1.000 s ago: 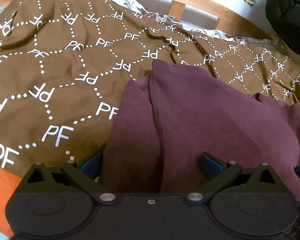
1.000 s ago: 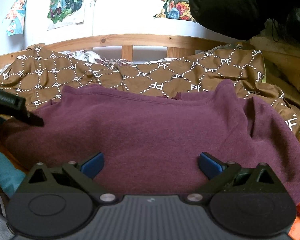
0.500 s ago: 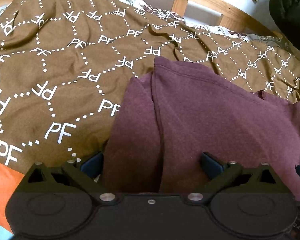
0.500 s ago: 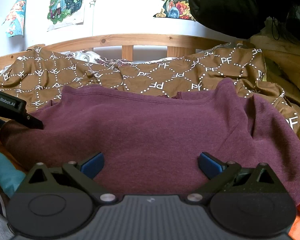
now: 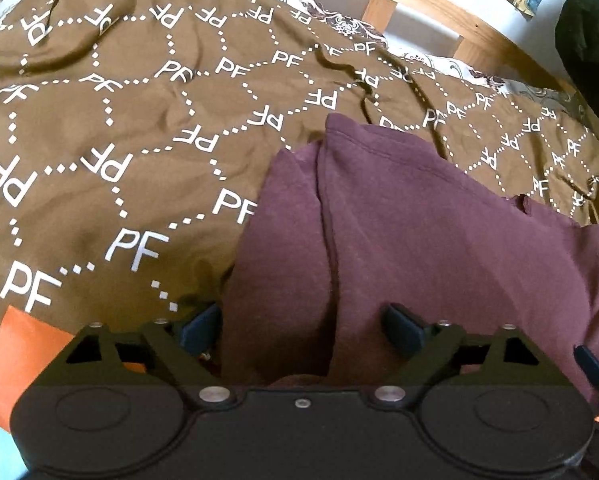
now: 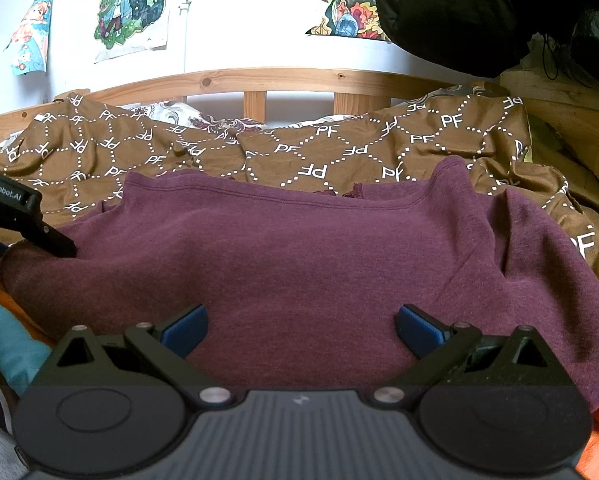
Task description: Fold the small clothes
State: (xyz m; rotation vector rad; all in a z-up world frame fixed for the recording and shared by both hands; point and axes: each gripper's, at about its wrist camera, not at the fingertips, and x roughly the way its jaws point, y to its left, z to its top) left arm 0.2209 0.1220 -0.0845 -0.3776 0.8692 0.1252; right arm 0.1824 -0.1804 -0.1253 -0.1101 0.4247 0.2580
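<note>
A maroon T-shirt [image 6: 319, 256] lies spread on a brown "PF"-patterned blanket [image 6: 299, 152]; its neckline faces the headboard. In the left wrist view the shirt [image 5: 439, 248] has a lengthwise fold at its left side. My left gripper [image 5: 303, 330] is open, its blue-padded fingers straddling the shirt's near left edge. My right gripper [image 6: 299, 330] is open, low over the shirt's near hem. The left gripper's body [image 6: 15, 216] shows at the left edge of the right wrist view, at the shirt's left corner.
A wooden bed rail [image 6: 299, 80] runs behind the blanket. Orange cloth [image 5: 23, 356] and teal cloth [image 6: 7, 344] lie under the blanket's near edge. A black bundle [image 6: 479, 8] hangs at the upper right. Posters [image 6: 131, 4] hang on the white wall.
The left gripper has shifted slightly forward and left along the shirt's edge. The right gripper has barely moved. Both stay open.
</note>
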